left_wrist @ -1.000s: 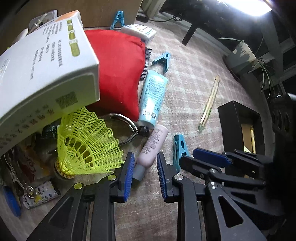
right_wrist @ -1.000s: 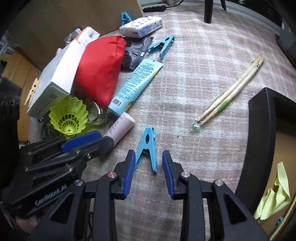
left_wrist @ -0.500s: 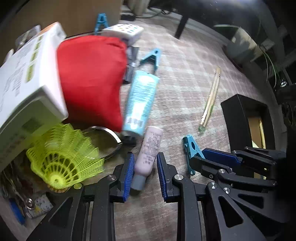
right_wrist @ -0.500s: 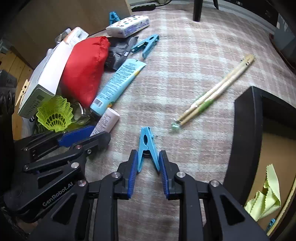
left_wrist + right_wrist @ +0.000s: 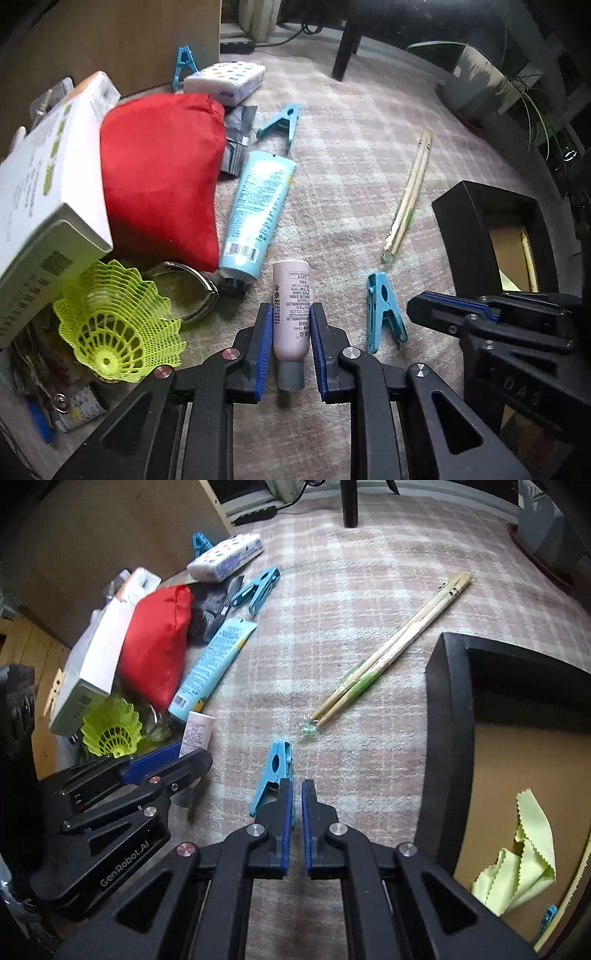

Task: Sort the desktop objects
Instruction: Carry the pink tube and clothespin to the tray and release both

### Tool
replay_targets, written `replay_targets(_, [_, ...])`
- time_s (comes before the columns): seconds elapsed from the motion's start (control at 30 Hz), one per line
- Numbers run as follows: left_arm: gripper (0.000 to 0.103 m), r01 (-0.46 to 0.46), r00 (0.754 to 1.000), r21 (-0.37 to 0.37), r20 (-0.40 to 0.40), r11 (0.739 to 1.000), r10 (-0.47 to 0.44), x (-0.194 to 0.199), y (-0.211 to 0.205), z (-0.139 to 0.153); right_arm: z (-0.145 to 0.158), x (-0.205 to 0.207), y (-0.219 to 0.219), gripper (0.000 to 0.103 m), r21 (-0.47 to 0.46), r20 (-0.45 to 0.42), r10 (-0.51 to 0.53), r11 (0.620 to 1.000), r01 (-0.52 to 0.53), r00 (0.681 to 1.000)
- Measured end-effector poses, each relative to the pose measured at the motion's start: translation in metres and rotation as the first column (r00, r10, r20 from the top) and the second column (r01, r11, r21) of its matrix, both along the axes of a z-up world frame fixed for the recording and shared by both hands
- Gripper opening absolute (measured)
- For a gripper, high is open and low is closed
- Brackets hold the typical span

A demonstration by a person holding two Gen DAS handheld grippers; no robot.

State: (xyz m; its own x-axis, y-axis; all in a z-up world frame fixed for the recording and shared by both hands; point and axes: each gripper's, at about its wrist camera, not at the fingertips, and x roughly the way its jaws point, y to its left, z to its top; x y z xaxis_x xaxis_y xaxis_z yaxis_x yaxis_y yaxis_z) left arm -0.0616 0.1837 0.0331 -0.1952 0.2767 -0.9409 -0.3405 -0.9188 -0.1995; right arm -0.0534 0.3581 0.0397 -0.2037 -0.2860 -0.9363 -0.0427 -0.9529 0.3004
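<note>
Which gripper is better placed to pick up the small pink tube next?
Left. The left gripper already straddles the pink tube, jaws either side. The right gripper sits over the blue clip.

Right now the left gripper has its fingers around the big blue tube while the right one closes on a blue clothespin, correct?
Not quite. In the left wrist view the left gripper straddles the small pink tube; the big blue tube lies beyond it. The right gripper is indeed at the blue clothespin.
</note>
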Motion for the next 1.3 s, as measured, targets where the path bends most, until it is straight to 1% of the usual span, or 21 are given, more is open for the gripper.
replay_targets(0.03, [0.019,-0.002,1.0,0.002,0.0,1.0,0.002,0.0,-0.001,0.0,0.0,-0.001,-0.002,0.01,-0.001,0.004,0.002,1.0,-0.002,1.0])
replay_targets(0.1, [0.019,-0.011,1.0,0.0,-0.001,1.0,0.011,-0.001,-0.003,0.0,-0.002,-0.009,-0.003,0.02,0.015,0.008,0.005,1.0,-0.005,1.0])
replay_targets(0.13, [0.019,-0.018,1.0,0.002,-0.001,1.0,0.018,-0.001,-0.005,0.001,-0.004,-0.009,-0.007,0.026,0.028,0.014,0.006,1.0,-0.007,1.0])
replay_targets(0.17, [0.019,-0.024,1.0,0.007,0.001,1.0,0.024,-0.001,-0.008,0.001,-0.007,-0.011,-0.011,0.028,0.037,0.018,0.011,0.999,-0.012,1.0])
replay_targets(0.3, [0.019,-0.033,0.999,0.016,0.004,0.999,0.033,0.001,-0.012,0.001,-0.015,-0.014,-0.04,0.028,0.064,0.04,0.044,0.997,-0.046,0.998])
replay_targets(0.33, [0.019,-0.033,0.999,0.015,0.003,0.999,0.033,0.001,-0.012,0.001,-0.014,-0.015,-0.045,0.028,0.094,0.023,0.049,0.994,-0.051,0.999])
replay_targets(0.37, [0.019,-0.034,0.999,0.016,0.002,0.999,0.034,0.002,-0.012,0.001,-0.017,-0.022,-0.052,0.024,0.118,0.026,0.054,0.991,-0.057,0.998])
replay_targets(0.4, [0.019,-0.035,0.999,0.016,0.002,0.999,0.035,0.002,-0.012,0.001,-0.016,-0.023,-0.054,0.024,0.126,0.024,0.06,0.99,-0.062,0.998])
replay_targets(0.5, [0.019,-0.038,0.999,0.018,0.001,0.999,0.038,0.003,-0.01,0.001,-0.012,-0.024,-0.049,0.023,0.109,0.025,0.034,0.993,-0.036,0.999])
replay_targets(0.53, [0.019,-0.038,0.999,0.022,0.0,0.999,0.038,0.003,-0.009,0.003,-0.007,-0.021,-0.041,0.023,0.101,0.018,0.025,0.995,-0.027,1.0])
replay_targets(0.6, [0.019,-0.036,0.999,0.032,-0.002,0.999,0.036,0.004,-0.008,0.006,0.0,-0.019,-0.033,0.023,0.079,0.001,-0.053,0.995,0.053,0.999])
replay_targets(0.63, [0.019,-0.033,0.999,0.037,-0.003,0.999,0.033,0.005,-0.005,0.008,0.011,-0.011,-0.021,0.023,0.06,-0.011,-0.065,0.996,0.065,0.998])
replay_targets(0.73, [0.019,-0.013,1.0,0.058,-0.015,0.998,0.014,0.008,0.006,0.02,0.032,0.0,-0.001,0.023,0.047,-0.05,-0.088,0.995,0.09,0.995])
replay_targets(0.8, [0.019,0.005,1.0,0.074,-0.024,0.997,-0.003,0.011,0.014,0.028,0.049,0.016,0.022,0.023,0.038,-0.076,-0.113,0.993,0.116,0.991])
replay_targets(0.9, [0.019,0.055,0.998,0.096,-0.046,0.994,-0.051,0.02,0.039,0.043,0.069,0.047,0.069,0.023,0.039,-0.108,-0.164,0.985,0.169,0.981])
replay_targets(0.93, [0.019,0.066,0.997,0.104,-0.049,0.992,-0.061,0.022,0.046,0.046,0.062,0.045,0.072,0.023,0.048,-0.118,-0.183,0.981,0.189,0.976])
replay_targets(0.97, [0.019,0.084,0.996,0.118,-0.051,0.99,-0.078,0.027,0.055,0.051,0.055,0.035,0.065,0.023,0.057,-0.125,-0.205,0.975,0.213,0.971])
replay_targets(1.0, [0.019,0.101,0.994,0.129,-0.052,0.987,-0.095,0.03,0.064,0.054,0.058,0.042,0.077,0.023,0.064,-0.132,-0.228,0.969,0.238,0.965])
replay_targets(1.1, [0.019,0.161,0.986,0.154,-0.06,0.975,-0.154,0.046,0.092,0.065,0.05,0.053,0.101,0.023,0.073,-0.135,-0.282,0.953,0.293,0.95])
replay_targets(1.2, [0.019,0.21,0.978,0.169,-0.056,0.963,-0.203,0.06,0.117,0.067,0.05,0.075,0.132,0.023,0.093,-0.129,-0.342,0.93,0.355,0.931])
replay_targets(1.3, [0.019,0.255,0.967,0.164,-0.052,0.953,-0.25,0.073,0.136,0.067,0.048,0.089,0.155,0.023,0.097,-0.118,-0.377,0.916,0.388,0.919])
